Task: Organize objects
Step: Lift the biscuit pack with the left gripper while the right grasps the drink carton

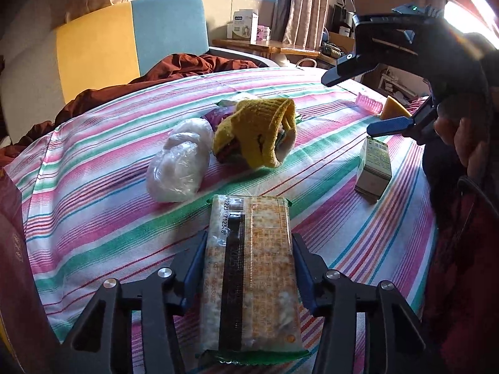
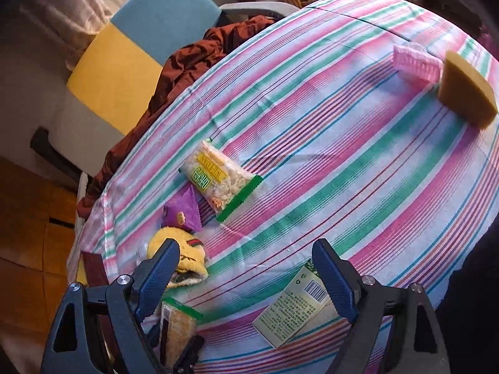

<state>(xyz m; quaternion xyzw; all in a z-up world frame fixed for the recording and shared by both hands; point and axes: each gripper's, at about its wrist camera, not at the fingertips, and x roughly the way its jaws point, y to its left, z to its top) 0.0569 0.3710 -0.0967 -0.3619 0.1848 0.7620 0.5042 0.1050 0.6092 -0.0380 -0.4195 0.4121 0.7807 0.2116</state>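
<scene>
Clamped between the left gripper's [image 1: 249, 268] blue pads, a clear-wrapped cracker packet with green end seals [image 1: 251, 277] lies on the striped pink-and-green tablecloth [image 1: 103, 187], long axis pointing away from the camera. Beyond: white plastic bag [image 1: 179, 165], yellow knitted glove [image 1: 259, 131], small green-and-white carton [image 1: 374, 168]. Right gripper [image 2: 246, 280]: jaws apart over the carton, holding nothing.

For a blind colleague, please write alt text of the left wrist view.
The left gripper holds a cracker packet over a striped tablecloth. Beyond lie a white plastic bag, a yellow glove and a small carton, under the open right gripper.
</scene>
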